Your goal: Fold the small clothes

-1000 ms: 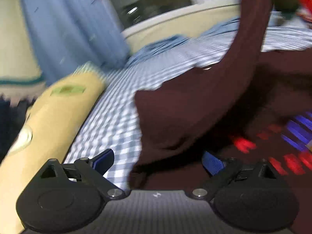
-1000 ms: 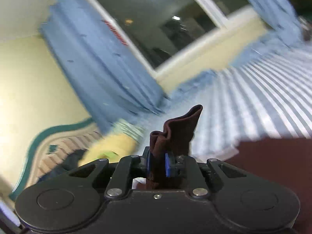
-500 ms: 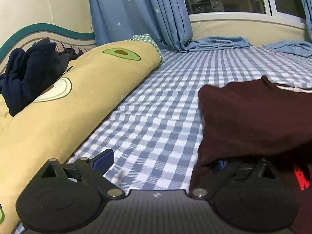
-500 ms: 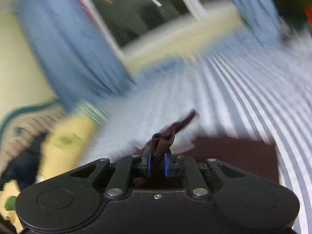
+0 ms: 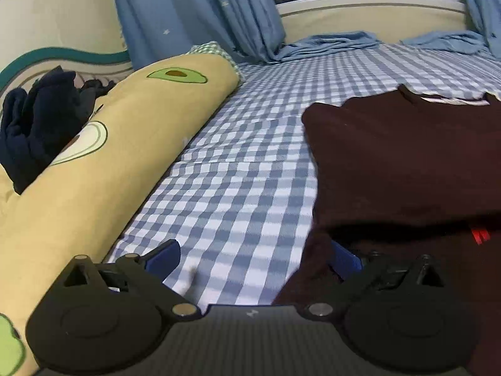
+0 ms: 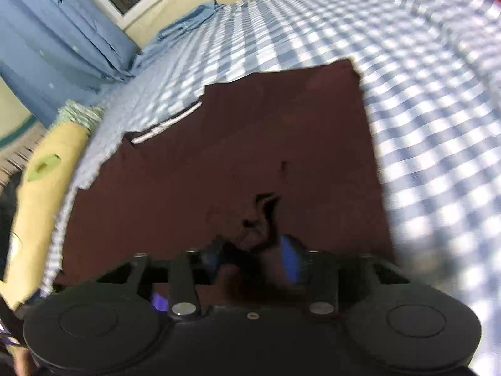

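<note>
A dark maroon garment (image 5: 407,156) lies folded over on the blue checked bed sheet (image 5: 250,156), with a white neck trim (image 5: 451,100) at its far edge. My left gripper (image 5: 253,260) stands open and low over the sheet at the garment's near left corner. The cloth edge drapes over its right finger (image 5: 344,257). In the right wrist view the garment (image 6: 250,141) spreads flat below my right gripper (image 6: 250,257). Its jaws are opening, and a loose crumple of maroon cloth sits between the parted blue pads (image 6: 289,257) without being pressed.
A long yellow avocado-print pillow (image 5: 125,141) runs along the left side of the bed, with dark navy clothes (image 5: 40,125) heaped on it. Blue curtains (image 5: 188,15) hang at the far wall under a window. Checked sheet (image 6: 422,94) stretches right of the garment.
The right gripper came down with the pinched maroon cloth, laid it over the garment, and its jaws parted. The raised flap now lies flat. The left gripper shifted slightly, still open.
</note>
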{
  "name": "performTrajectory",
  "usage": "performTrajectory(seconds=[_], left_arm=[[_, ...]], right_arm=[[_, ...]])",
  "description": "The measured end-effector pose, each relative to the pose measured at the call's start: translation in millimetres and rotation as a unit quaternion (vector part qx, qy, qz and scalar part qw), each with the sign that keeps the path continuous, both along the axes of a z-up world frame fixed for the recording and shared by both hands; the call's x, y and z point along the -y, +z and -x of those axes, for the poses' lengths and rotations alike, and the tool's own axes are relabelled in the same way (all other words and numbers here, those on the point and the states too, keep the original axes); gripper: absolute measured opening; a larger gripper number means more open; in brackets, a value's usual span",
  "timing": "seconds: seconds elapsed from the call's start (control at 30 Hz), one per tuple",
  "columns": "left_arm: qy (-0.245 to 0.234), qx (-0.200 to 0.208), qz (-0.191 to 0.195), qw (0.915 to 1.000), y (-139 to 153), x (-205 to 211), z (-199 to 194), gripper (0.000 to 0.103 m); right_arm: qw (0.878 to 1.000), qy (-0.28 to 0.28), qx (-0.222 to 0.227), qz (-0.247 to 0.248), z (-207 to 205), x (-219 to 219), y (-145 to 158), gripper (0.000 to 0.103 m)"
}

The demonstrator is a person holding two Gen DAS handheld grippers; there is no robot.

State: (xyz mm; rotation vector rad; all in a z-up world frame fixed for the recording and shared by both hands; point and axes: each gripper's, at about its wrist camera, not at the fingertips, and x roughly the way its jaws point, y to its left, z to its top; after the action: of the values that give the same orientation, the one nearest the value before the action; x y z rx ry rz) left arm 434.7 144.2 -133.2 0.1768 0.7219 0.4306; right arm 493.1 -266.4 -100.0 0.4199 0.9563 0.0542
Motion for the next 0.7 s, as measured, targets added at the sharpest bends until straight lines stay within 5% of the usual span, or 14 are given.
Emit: performTrajectory(seconds=[0.1,0.23,0.33,0.43,0.47,0.6,0.7], left_arm=[[-0.007,0.002,-0.002,1.0000,8,3,25,0.101],[-0.010,0.025,0.029,0.9992,22,6,50,0.101],[-0.022,0.045,0.035,0.9981,34,10,69,0.101],[-0.033,0.065,0.046,0.9963,44,11,92,0.101],[-0.032,0.069,0.055,0.9956,46,10,99,0.101],[-0.042,0.083,0.080,0.9924,52,12,126,0.101],[-0.070,0.092,0.091,0.9891,59,18,149,0.101]], right_arm=[[0.998,-0.007,0.038,0.048,23,-5,28,0.059],[0.994,0.040,0.101,-0.015,31,-19,49,0.058],[0.994,0.056,0.084,-0.040,11,-36,29,0.058],[0.998,0.048,0.017,-0.021,-9,-45,-12,0.053],[0.998,0.047,0.036,-0.024,-5,-43,-16,0.053],[0.997,0.049,0.041,-0.031,15,-34,-4,0.058],[0.992,0.091,0.084,0.014,61,-35,31,0.064]])
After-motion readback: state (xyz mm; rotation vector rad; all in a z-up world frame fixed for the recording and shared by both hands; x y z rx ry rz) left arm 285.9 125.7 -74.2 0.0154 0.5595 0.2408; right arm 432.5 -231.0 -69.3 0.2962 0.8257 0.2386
